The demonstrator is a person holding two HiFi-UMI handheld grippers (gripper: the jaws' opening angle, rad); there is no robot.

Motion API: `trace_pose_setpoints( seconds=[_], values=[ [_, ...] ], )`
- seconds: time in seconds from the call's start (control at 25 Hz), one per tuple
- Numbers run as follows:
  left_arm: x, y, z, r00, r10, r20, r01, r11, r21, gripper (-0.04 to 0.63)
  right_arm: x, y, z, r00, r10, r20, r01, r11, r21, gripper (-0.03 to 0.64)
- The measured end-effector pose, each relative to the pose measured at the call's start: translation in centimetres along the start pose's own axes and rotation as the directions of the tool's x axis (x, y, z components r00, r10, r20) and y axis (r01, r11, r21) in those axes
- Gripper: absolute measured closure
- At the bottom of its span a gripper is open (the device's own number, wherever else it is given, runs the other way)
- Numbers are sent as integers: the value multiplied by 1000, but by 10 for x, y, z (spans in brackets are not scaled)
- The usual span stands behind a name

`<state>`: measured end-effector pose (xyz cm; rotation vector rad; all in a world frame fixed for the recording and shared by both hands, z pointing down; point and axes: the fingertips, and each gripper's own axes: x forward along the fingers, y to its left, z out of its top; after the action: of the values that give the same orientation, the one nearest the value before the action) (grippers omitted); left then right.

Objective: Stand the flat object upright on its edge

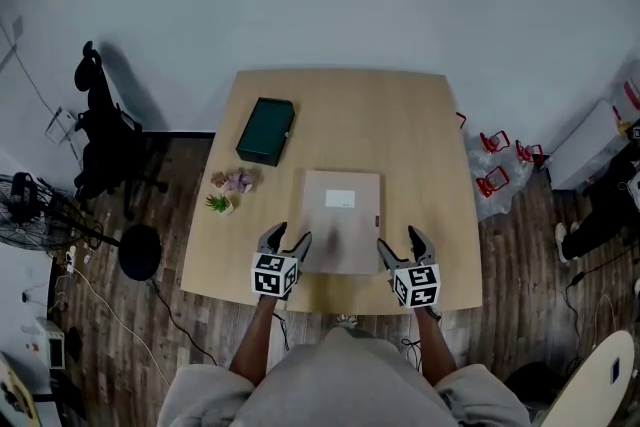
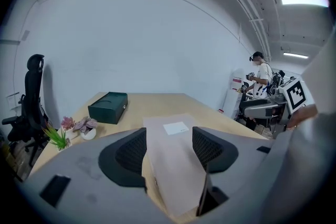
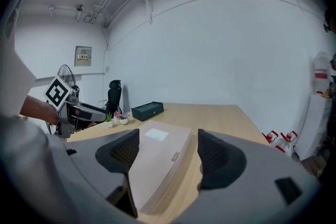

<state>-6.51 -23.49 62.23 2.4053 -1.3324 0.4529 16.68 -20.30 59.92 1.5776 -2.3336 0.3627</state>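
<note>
Grey shirt (image 1: pixel 335 380) of the person fills the bottom of the head view, with both bare forearms reaching forward to the near edge of the wooden tabletop (image 1: pixel 410 130). Each hand carries a tool topped by a cube with square markers. Jaws of the left tool (image 1: pixel 288 237) stand wide apart at the near left corner of the flat box (image 1: pixel 341 220); its own view shows the box's left part running between the two ribbed pads, which do not press on it. Jaws of the right tool (image 1: pixel 400 241) are likewise spread, at the near right corner, and its own view shows the box's right edge between the pads without any squeeze. Whether either tool touches the box I cannot tell.

That box is pale tan and lies flat on the tabletop, close to the near edge and a little right of centre, with a small white label (image 1: pixel 340 199) on its far half. Farther back to the left sits a dark green case (image 1: pixel 265 130), and between it and the left tool stand two small potted plants (image 1: pixel 228 190). On the wooden floor left of the tabletop are a black office chair (image 1: pixel 105 130) and a fan (image 1: pixel 30 205); red items (image 1: pixel 495 160) lie on the floor to the right
</note>
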Motion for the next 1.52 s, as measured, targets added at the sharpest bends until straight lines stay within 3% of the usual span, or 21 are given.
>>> trace_pose_setpoints(
  seconds=[0.6,1.04,1.52],
  values=[
    [42,30,13,997,38,-65,-41,998,-37,337,53,-25,2,997,68,-35,-66,996,52,275],
    [61,35,1,991,-54,-120,45,996,-78,321,70,-11,-14,992,79,-100,-68,992,110,236],
    [87,46,-16,978,-115,-174,91,986,-142,318,94,-14,-32,982,70,-173,-38,983,180,239]
  ],
)
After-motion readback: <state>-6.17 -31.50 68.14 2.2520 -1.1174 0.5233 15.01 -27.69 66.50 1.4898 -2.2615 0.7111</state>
